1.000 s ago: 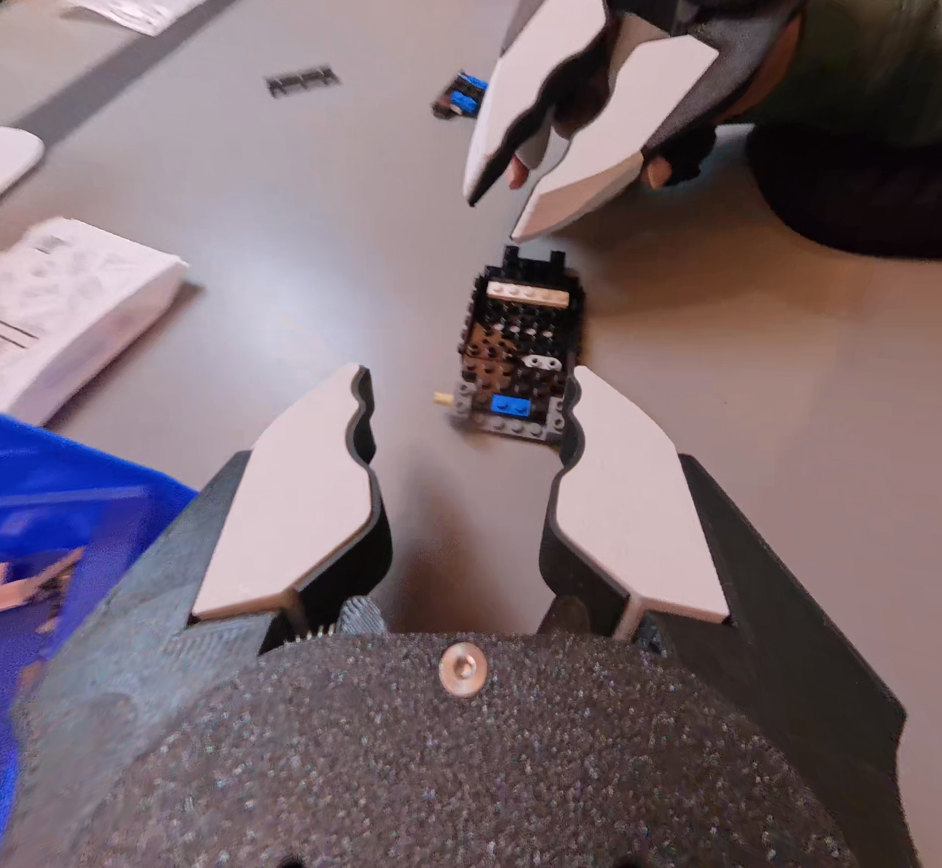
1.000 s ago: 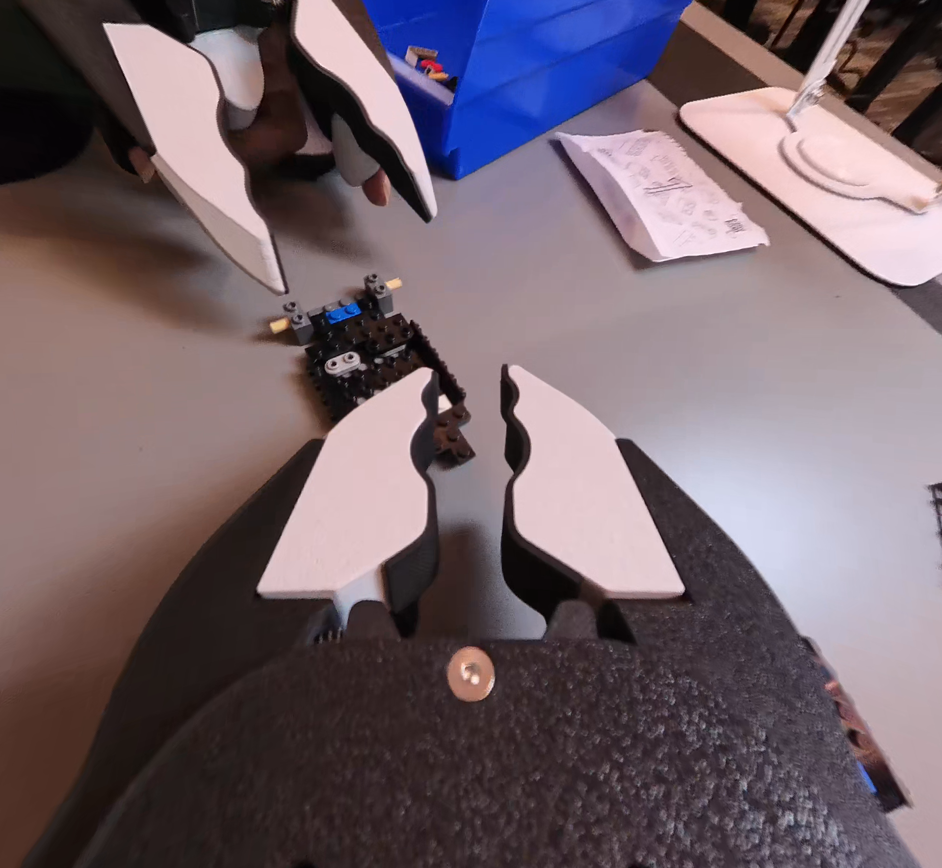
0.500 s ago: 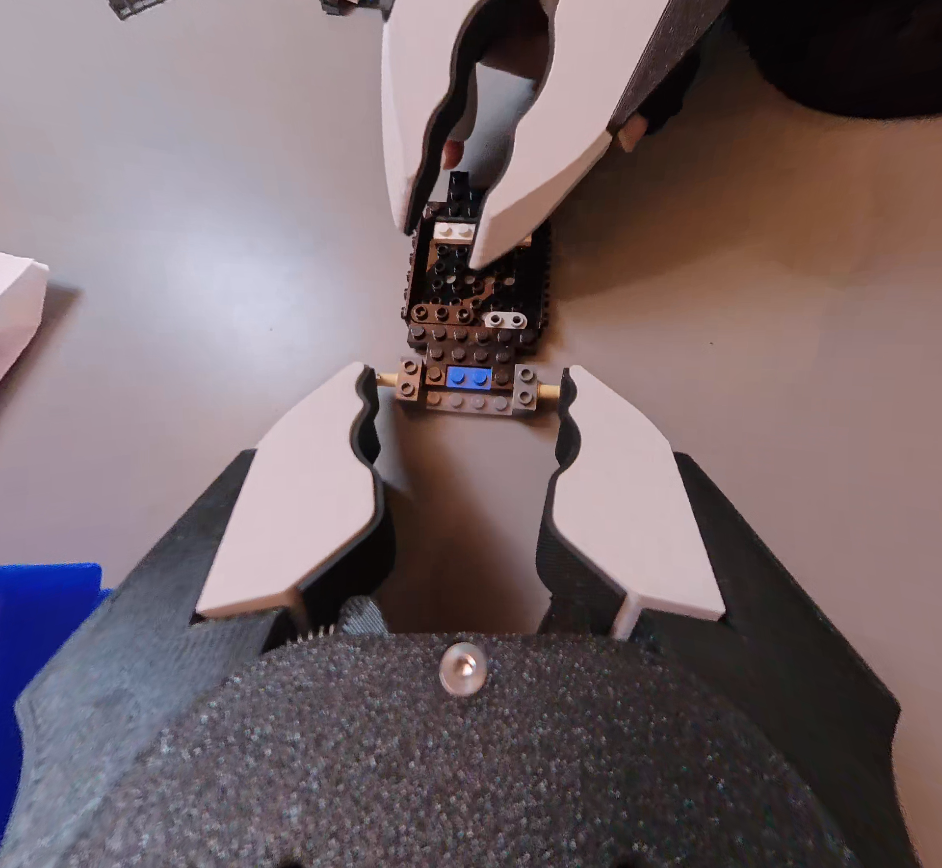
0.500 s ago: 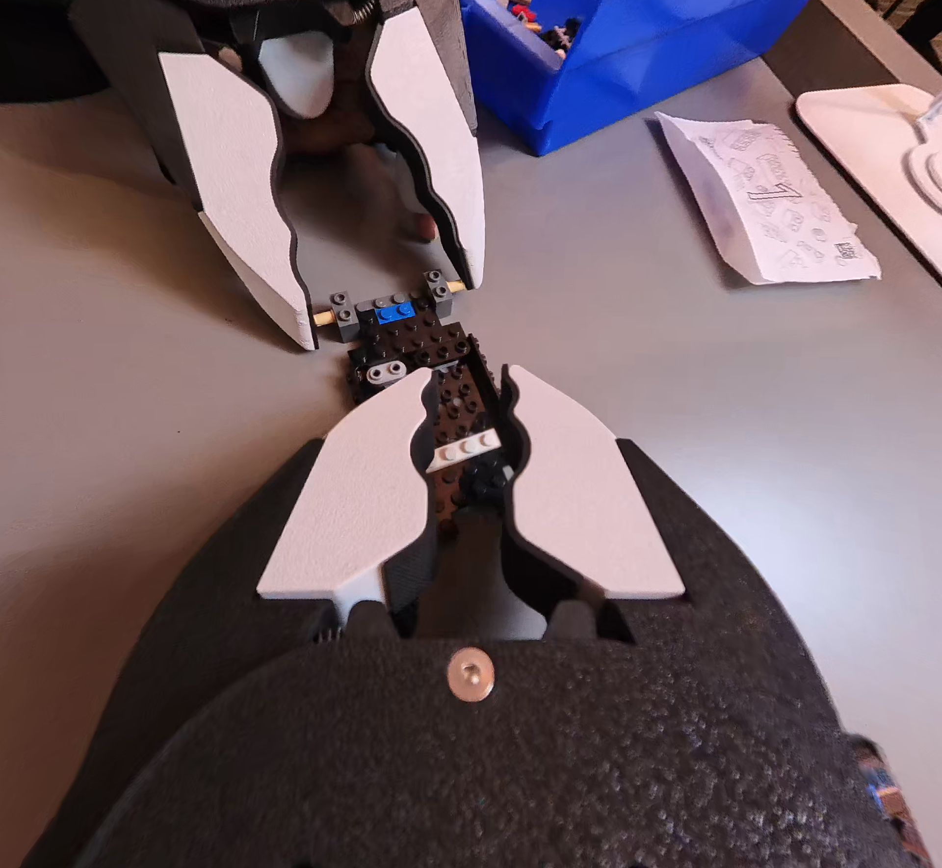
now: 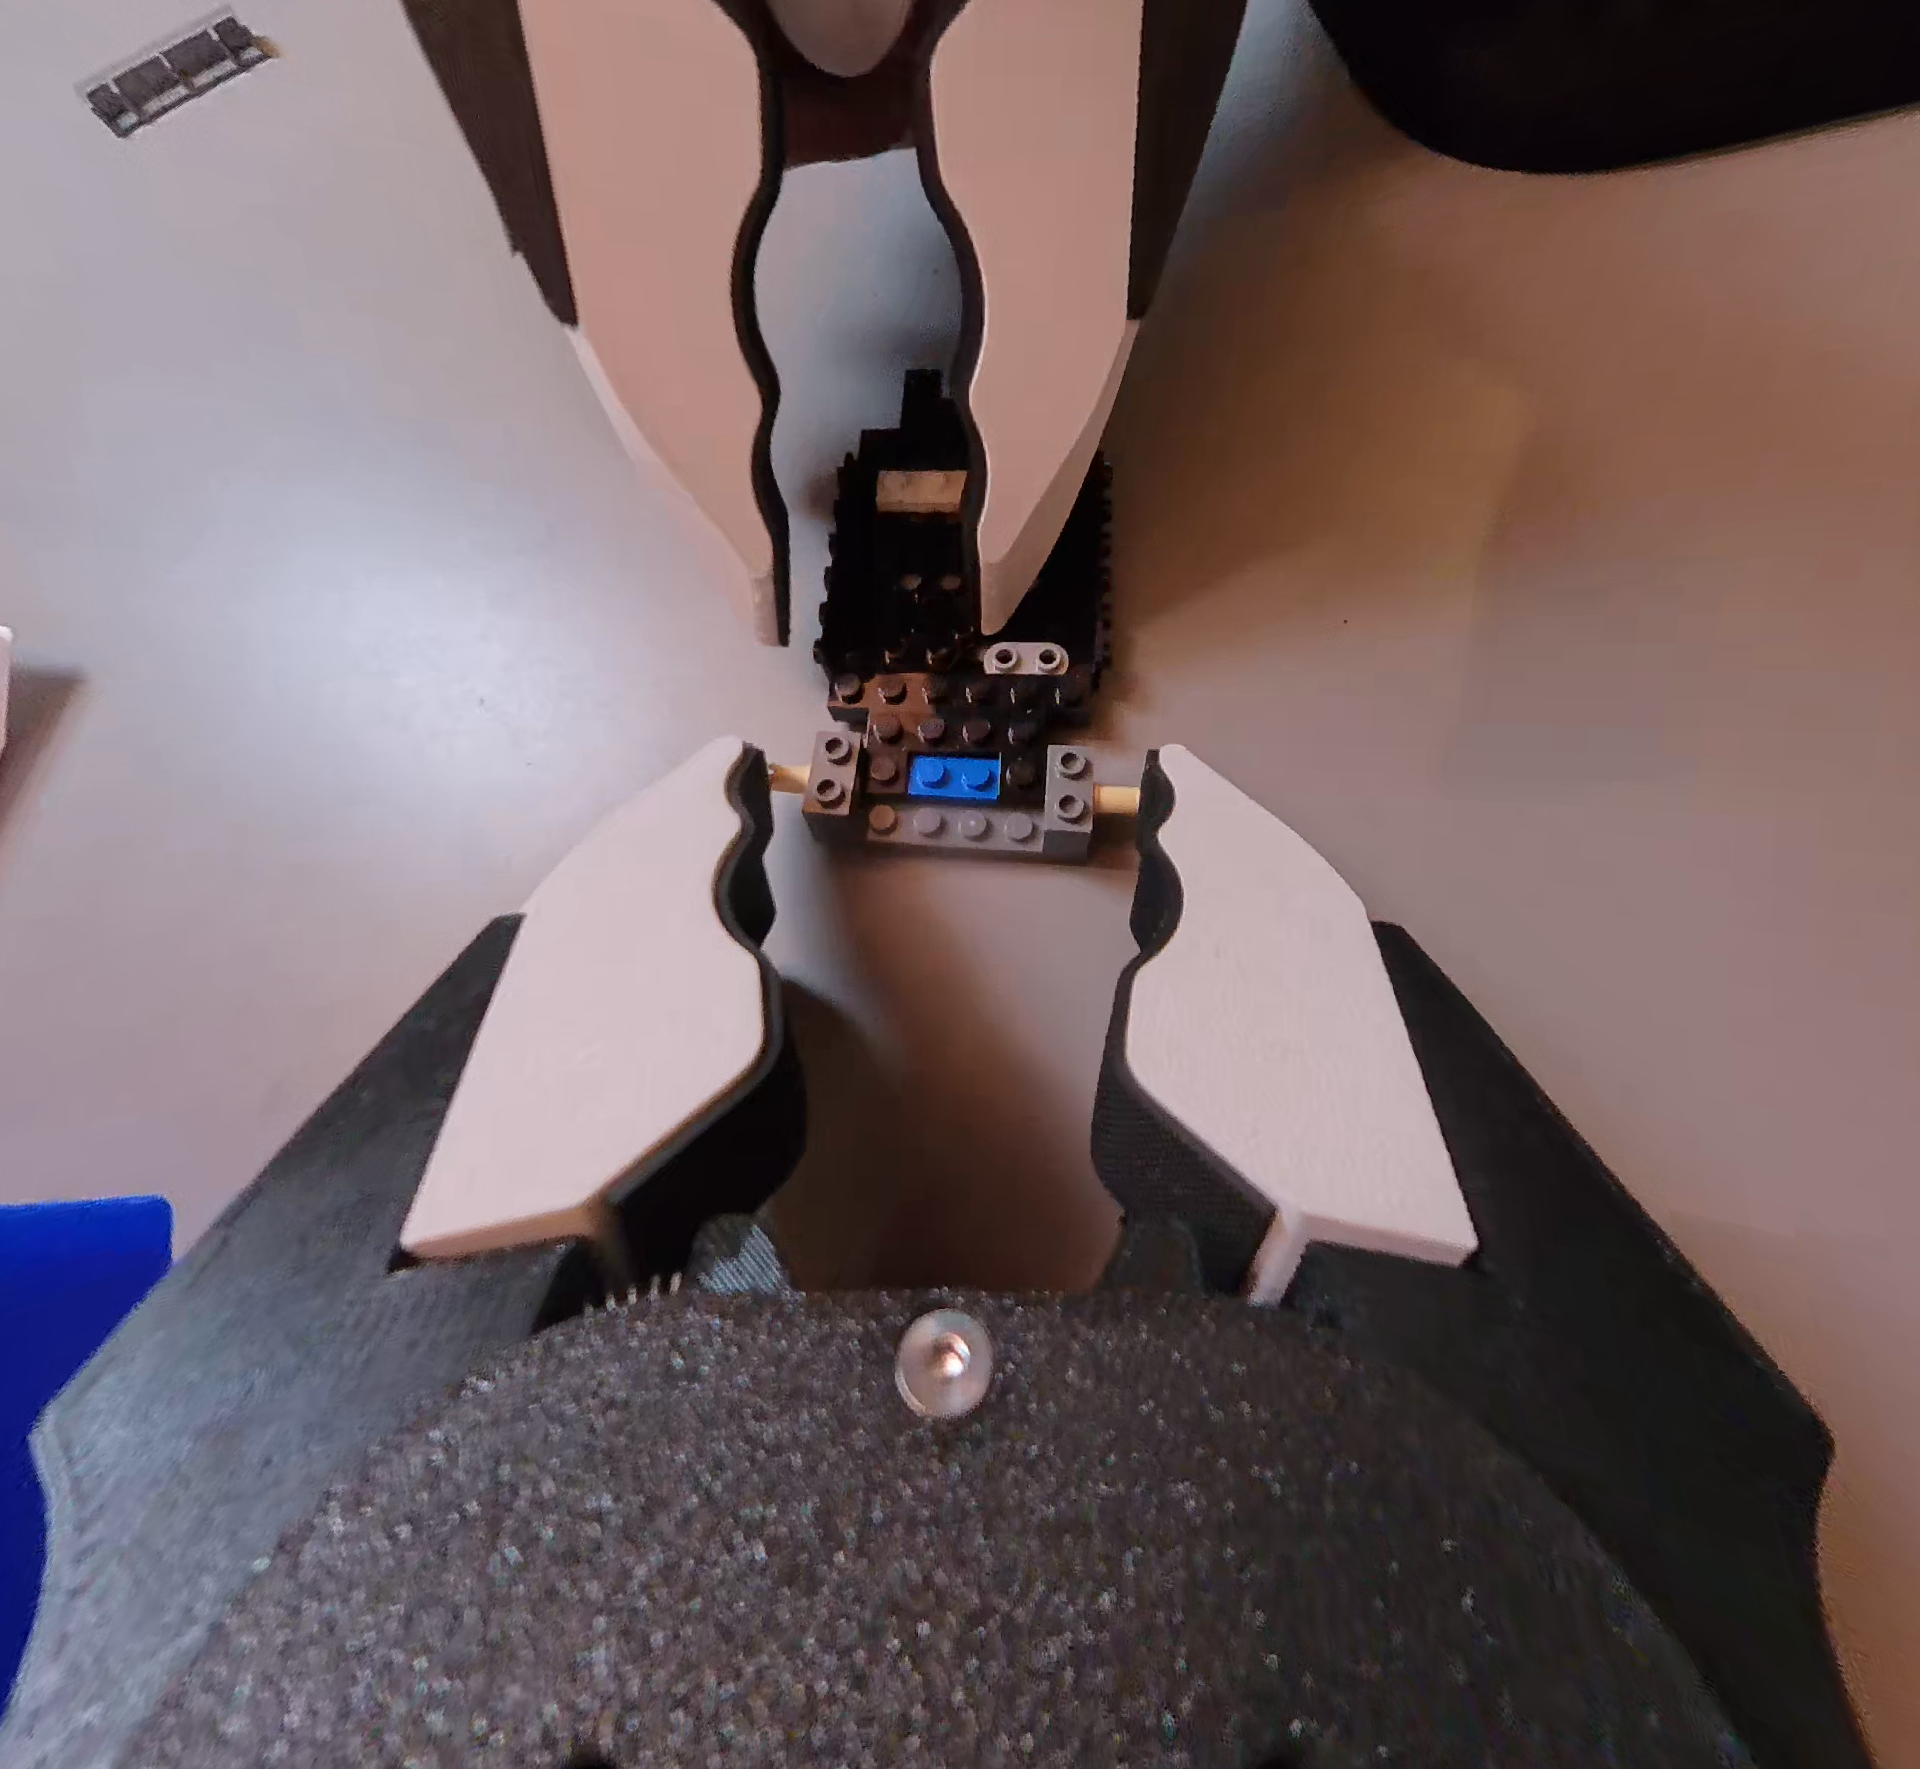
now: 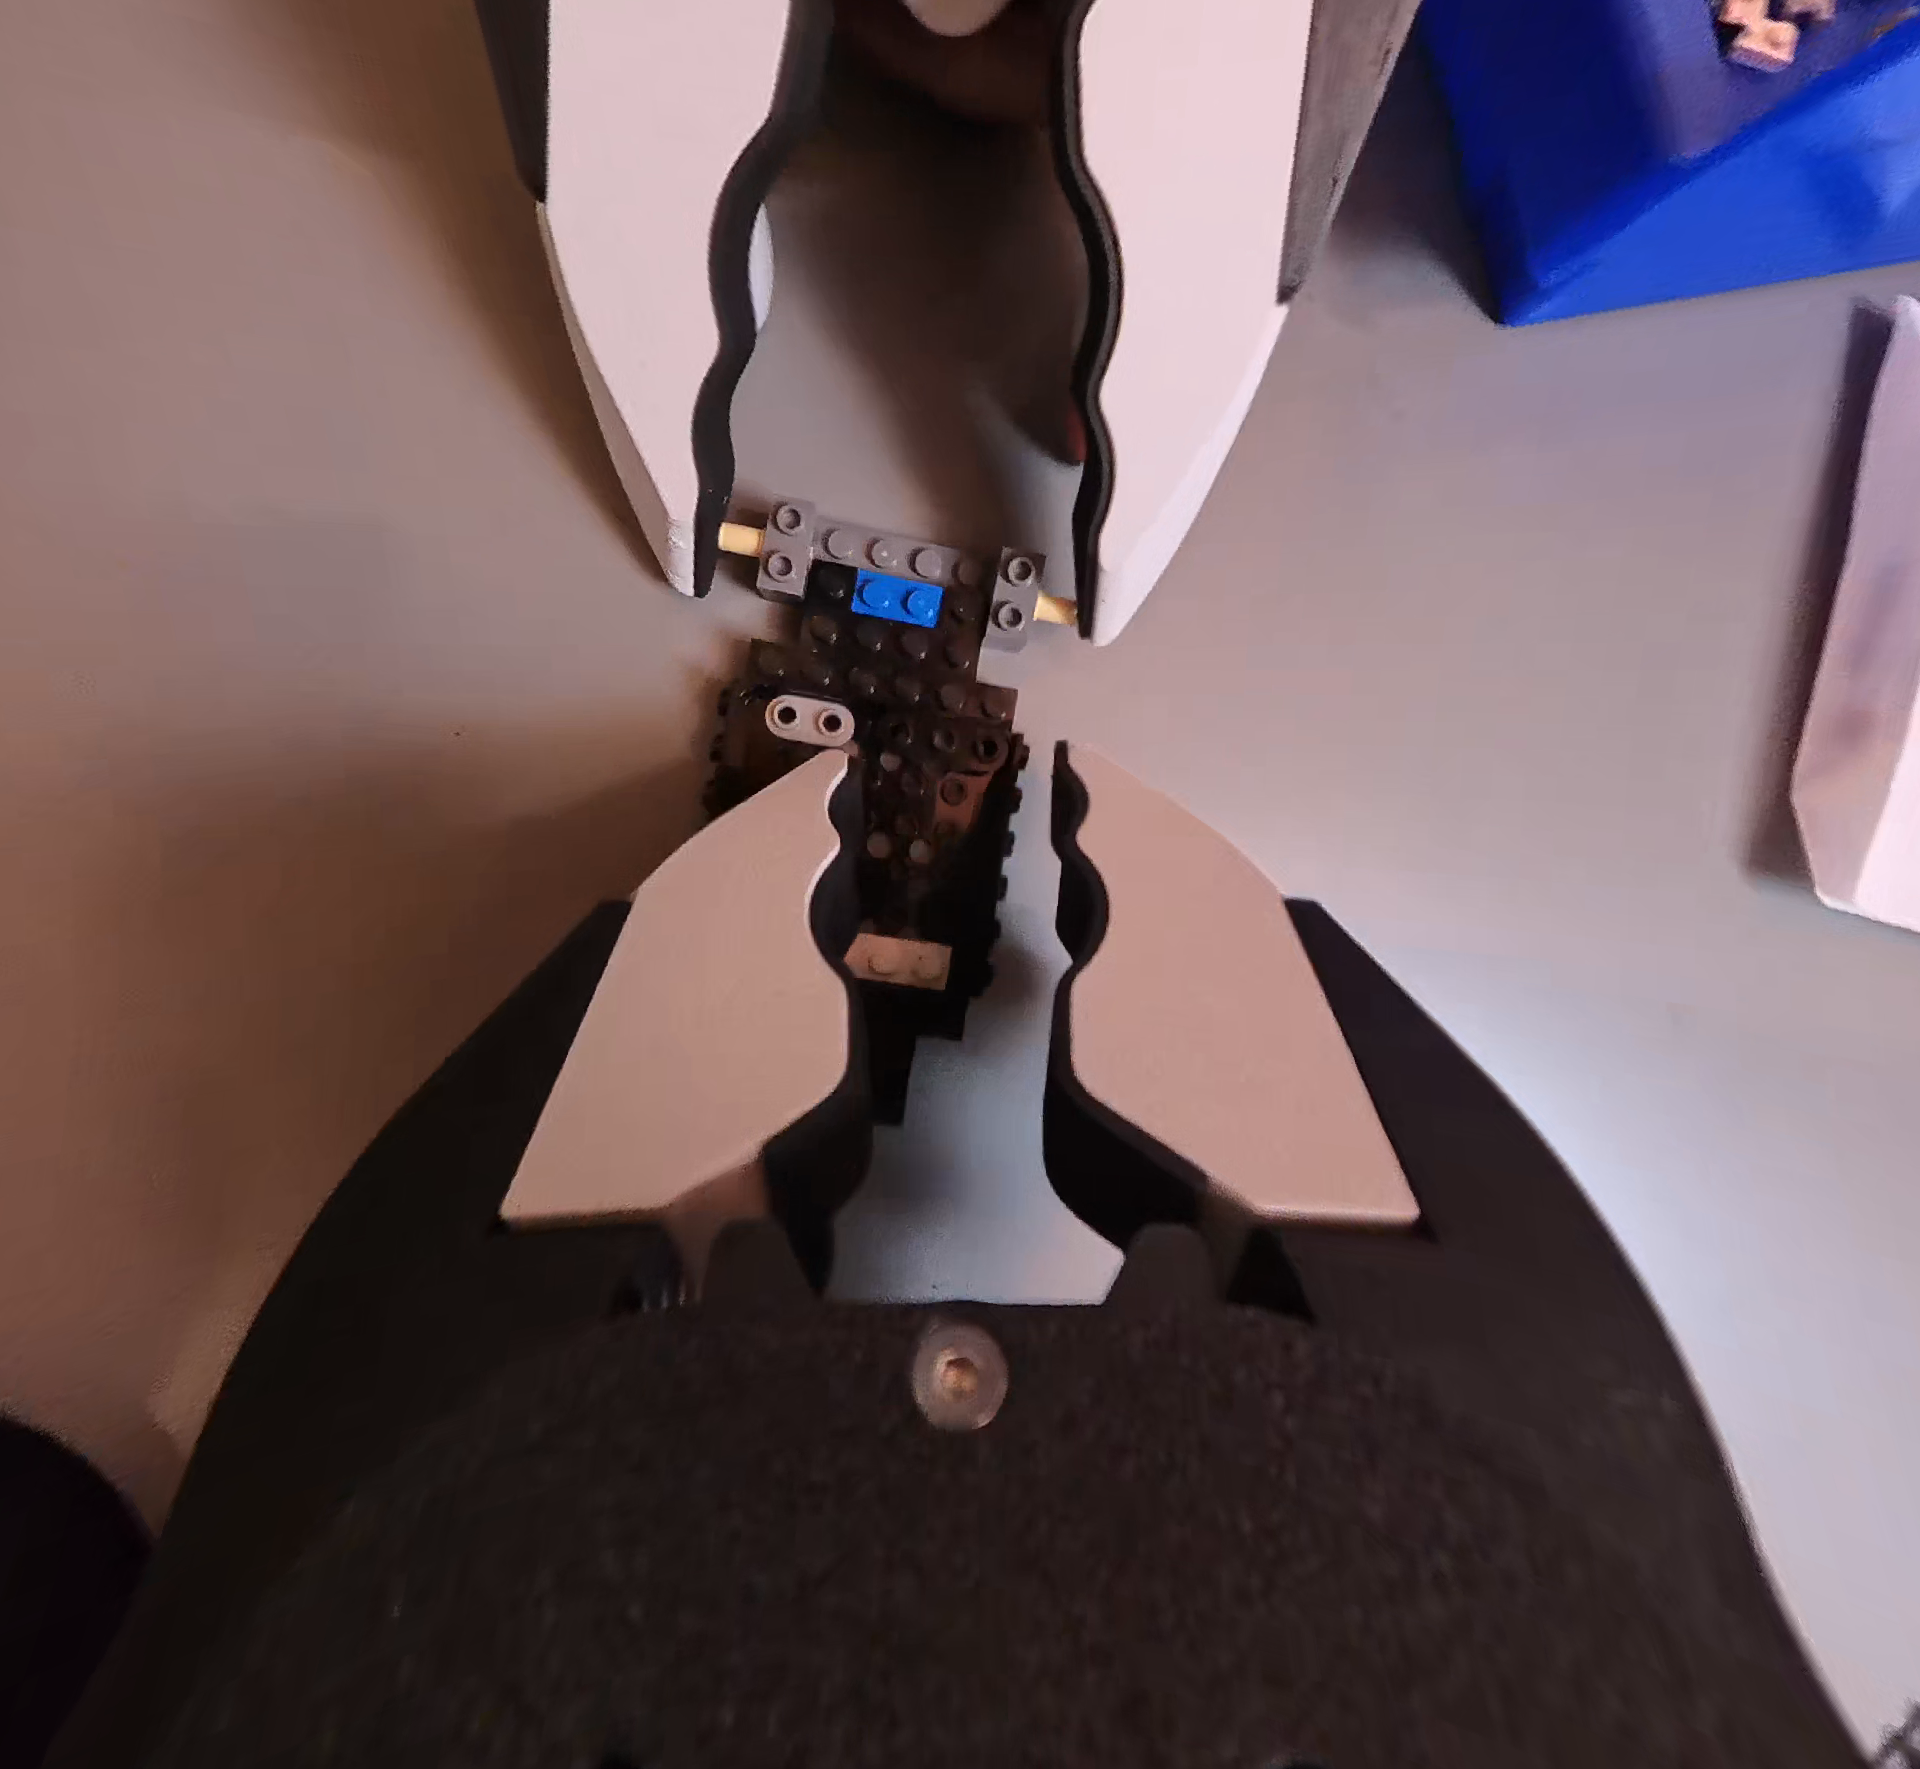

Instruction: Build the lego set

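A small brick model lies on the grey table: a black studded body (image 5: 935,576) with a grey axle piece (image 5: 971,826) at one end, carrying a blue plate (image 5: 953,777) and a tan pin on each side. My left gripper (image 5: 951,769) is open and straddles the axle piece, its fingertips (image 5: 1169,784) at or just off the pins. My right gripper (image 6: 945,763) is open over the model's other end (image 6: 914,846). One of its fingers lies over the black body and the other sits beside it. Each gripper faces the other across the model.
A blue bin (image 6: 1662,109) with loose bricks stands at the right wrist view's top right; its corner (image 5: 73,1304) shows by my left gripper. A white paper (image 6: 1870,628) lies to the right. A small dark strip (image 5: 177,83) and a black object (image 5: 1610,5) lie farther off. Less than 4 cm separates the two grippers' tips. The black object (image 5: 1610,5) is about equally far from each gripper, around 20 cm.
Both grippers have closed in on the model from opposite ends. The left one's tips reached the axle pins; the right one slid farther over the black body. Neither has visibly closed.
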The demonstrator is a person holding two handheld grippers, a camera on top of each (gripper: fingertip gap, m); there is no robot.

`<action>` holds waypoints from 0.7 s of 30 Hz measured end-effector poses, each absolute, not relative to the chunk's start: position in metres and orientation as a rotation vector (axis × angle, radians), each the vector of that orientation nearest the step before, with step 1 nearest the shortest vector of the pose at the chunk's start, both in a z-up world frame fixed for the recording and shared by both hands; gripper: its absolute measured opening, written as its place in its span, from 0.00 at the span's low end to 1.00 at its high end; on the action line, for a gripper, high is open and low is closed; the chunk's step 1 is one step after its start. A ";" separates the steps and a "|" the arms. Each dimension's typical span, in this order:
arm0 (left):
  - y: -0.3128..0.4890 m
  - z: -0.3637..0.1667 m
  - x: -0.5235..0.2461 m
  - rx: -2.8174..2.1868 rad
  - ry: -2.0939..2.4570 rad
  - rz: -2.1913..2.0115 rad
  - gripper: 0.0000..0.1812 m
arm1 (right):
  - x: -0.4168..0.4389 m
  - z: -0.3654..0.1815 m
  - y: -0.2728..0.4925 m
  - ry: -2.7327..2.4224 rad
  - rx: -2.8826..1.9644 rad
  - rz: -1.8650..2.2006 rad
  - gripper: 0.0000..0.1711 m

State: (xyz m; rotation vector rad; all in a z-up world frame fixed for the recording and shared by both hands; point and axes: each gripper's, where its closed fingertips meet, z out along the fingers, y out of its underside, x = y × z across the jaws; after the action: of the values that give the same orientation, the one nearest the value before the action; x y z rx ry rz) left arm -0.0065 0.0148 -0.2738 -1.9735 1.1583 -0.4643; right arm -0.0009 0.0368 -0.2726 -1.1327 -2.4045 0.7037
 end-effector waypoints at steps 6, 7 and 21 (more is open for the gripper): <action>0.010 -0.275 -0.005 -1.974 1.198 -0.506 0.37 | -0.002 -0.277 0.026 -2.476 -1.174 0.831 0.16; 0.009 -0.275 -0.005 -1.971 1.204 -0.508 0.37 | -0.002 -0.277 0.025 -2.474 -1.171 0.836 0.16; 0.019 -0.256 -0.015 -1.930 1.025 -0.569 0.43 | -0.005 -0.261 0.039 -2.216 -1.332 1.004 0.15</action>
State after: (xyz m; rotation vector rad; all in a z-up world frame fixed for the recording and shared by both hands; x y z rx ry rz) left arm -0.0149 0.0190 -0.2560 -1.9302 1.0252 -0.5687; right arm -0.0045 0.0391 -0.2607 -1.3321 -2.2164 1.0044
